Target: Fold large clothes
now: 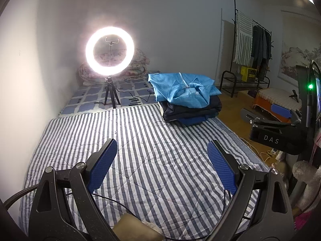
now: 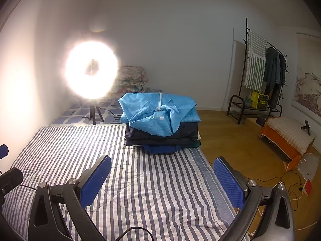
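Note:
A pile of clothes lies at the far right of the striped bed cover (image 1: 140,144) (image 2: 140,180). On top is a light blue zip garment (image 1: 180,89) (image 2: 158,114), over dark navy folded clothes (image 1: 190,108) (image 2: 162,137). My left gripper (image 1: 161,149) is open and empty above the striped cover, well short of the pile. My right gripper (image 2: 162,164) is open and empty, just in front of the pile. The right gripper also shows at the right edge of the left wrist view (image 1: 266,114).
A lit ring light on a tripod (image 1: 109,50) (image 2: 92,70) stands at the bed's far end with its cable. Folded quilts (image 1: 138,64) lie behind it. A clothes rack (image 1: 252,48) (image 2: 262,70), an orange box (image 2: 286,138) and floor cables (image 2: 291,182) are to the right.

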